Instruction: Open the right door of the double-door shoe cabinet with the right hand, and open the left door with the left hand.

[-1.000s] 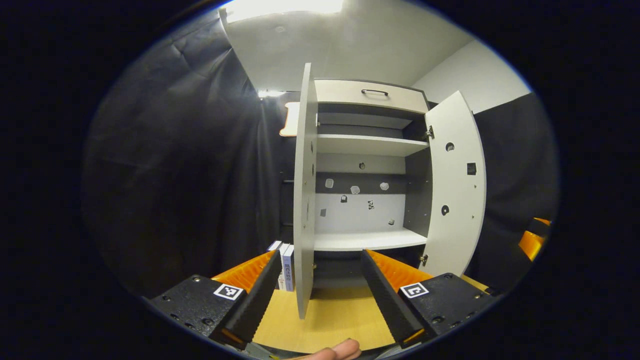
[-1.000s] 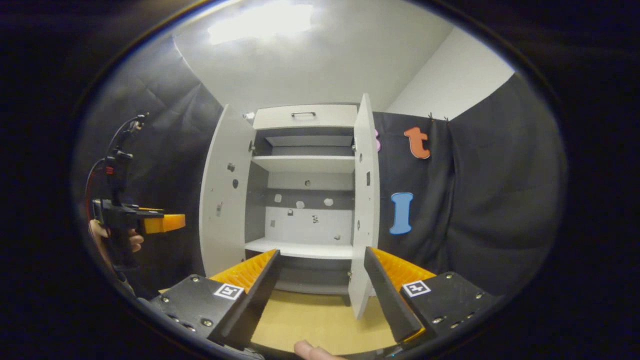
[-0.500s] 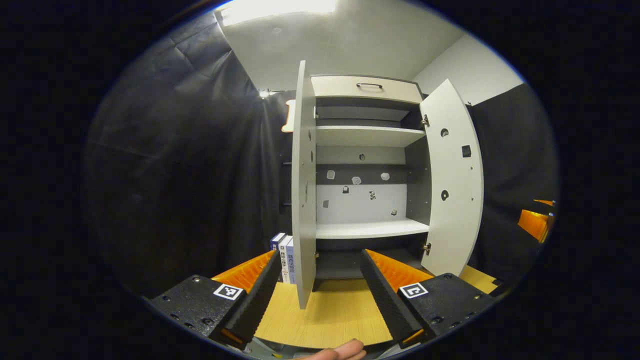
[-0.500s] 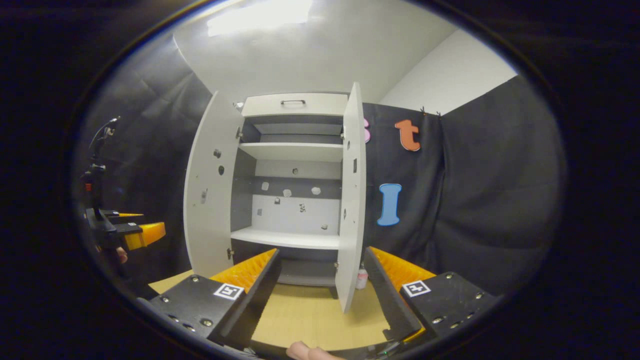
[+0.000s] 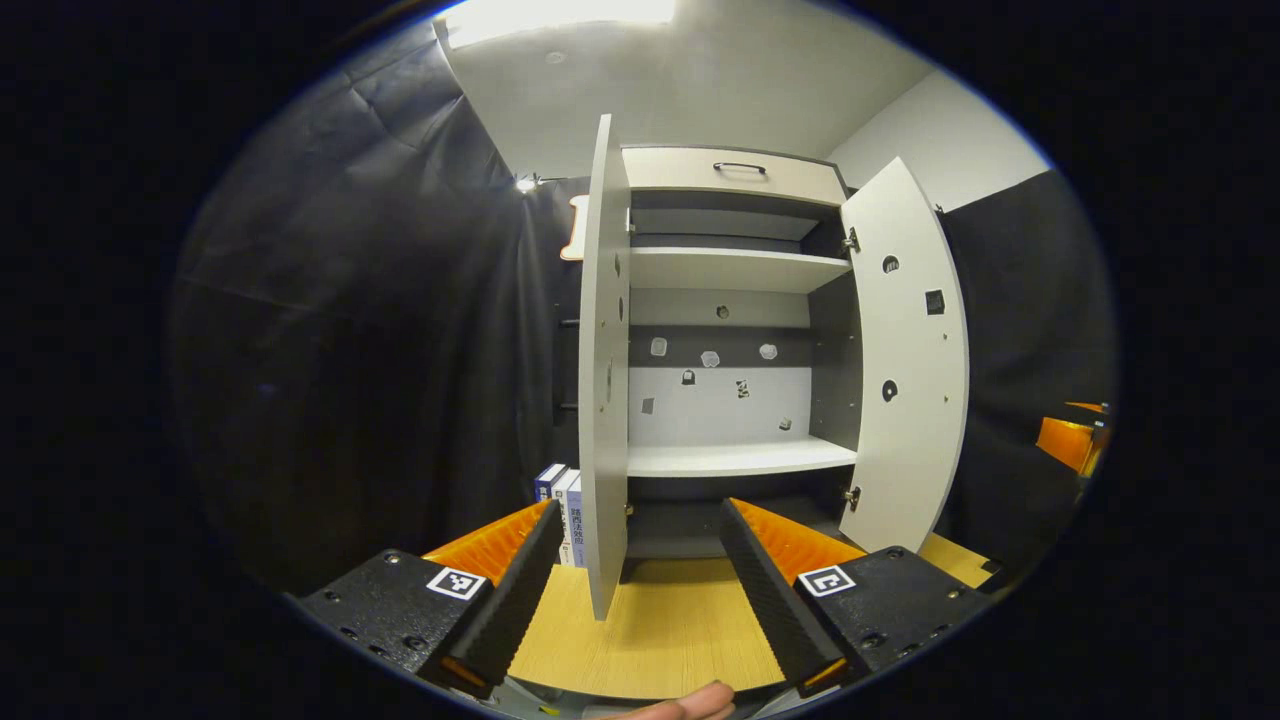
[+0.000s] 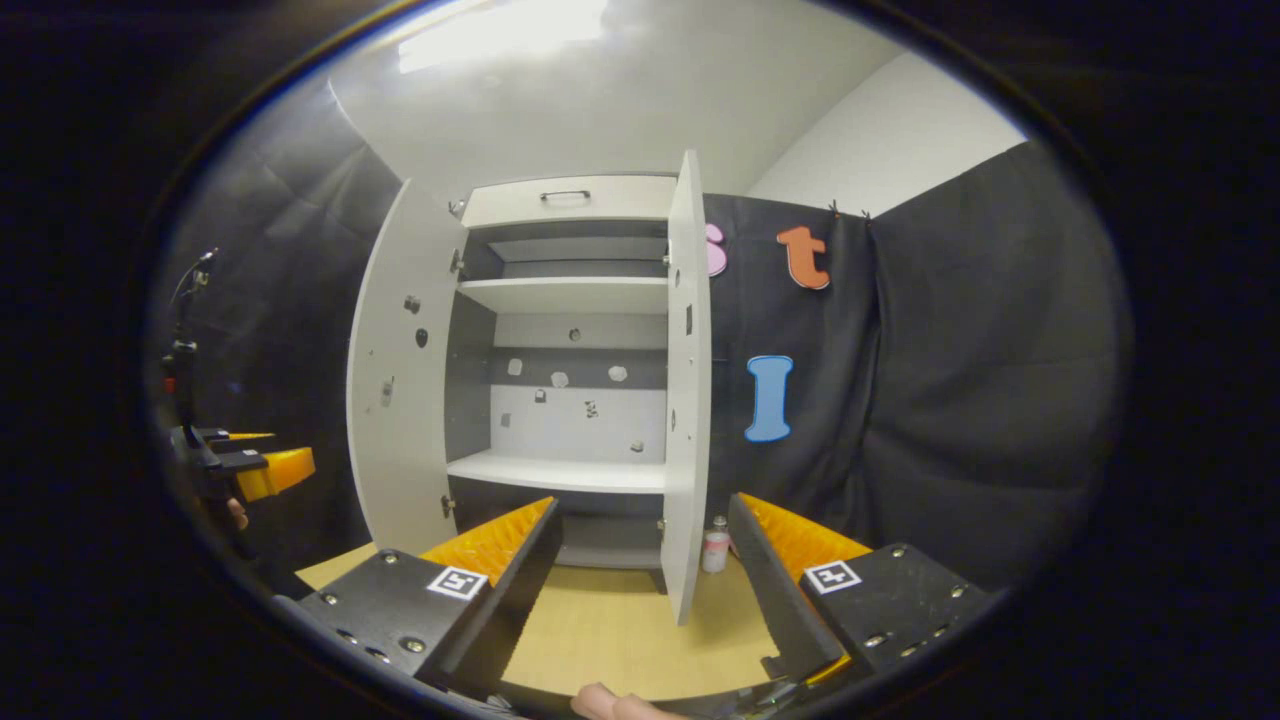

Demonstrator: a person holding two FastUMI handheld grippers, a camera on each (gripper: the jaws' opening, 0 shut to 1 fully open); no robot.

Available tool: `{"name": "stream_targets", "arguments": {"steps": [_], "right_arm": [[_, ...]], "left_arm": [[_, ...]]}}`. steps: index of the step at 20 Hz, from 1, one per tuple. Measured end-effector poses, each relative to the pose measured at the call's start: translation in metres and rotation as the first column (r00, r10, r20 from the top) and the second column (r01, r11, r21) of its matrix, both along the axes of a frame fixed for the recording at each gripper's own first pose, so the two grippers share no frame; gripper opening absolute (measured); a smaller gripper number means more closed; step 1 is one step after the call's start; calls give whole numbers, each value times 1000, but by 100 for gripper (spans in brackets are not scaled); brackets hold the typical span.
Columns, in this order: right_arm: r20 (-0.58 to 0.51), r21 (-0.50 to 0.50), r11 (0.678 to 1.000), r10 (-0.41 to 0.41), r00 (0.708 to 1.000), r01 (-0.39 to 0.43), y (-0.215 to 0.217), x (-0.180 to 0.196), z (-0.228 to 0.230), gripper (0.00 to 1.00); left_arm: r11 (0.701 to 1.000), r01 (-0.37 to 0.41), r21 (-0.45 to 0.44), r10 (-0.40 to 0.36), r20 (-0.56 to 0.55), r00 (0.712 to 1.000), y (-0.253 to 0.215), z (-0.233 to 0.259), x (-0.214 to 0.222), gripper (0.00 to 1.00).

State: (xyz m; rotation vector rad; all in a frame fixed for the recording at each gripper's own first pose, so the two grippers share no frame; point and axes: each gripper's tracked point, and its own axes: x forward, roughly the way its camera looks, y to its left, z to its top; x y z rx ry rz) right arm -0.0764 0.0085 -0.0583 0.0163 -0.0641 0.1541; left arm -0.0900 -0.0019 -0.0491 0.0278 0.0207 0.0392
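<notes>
A: How many doors are there, and how do they stand?

B: Two. In the left gripper view the shoe cabinet stands on the wooden counter with both swung wide: the left door edge-on towards the camera, the right door angled outward. In the right gripper view the same pair shows mirrored, the right door edge-on and the left door angled out.

A: And inside?

B: Two pale shelves, and above them one drawer with one dark handle. Small stickers dot the back panel; they are too small to read.

A: The grippers?

B: The left gripper has its jaws spread with nothing between them, short of the left door's edge. The right gripper likewise has its jaws released and empty, short of the right door. Each carries two square black-and-white markers.

A: Anything else?

B: About three books stand just left of the cabinet; their spine writing is not legible. One small bottle stands by the right door's foot.
</notes>
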Motion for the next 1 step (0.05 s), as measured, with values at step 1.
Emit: {"name": "stream_targets", "arguments": {"steps": [1], "right_arm": [[2,-3,1000,2,1000,-2,1,0,2,99]], "left_arm": [[1000,7,5,-7,3,1000,-2,1,0,97]]}}
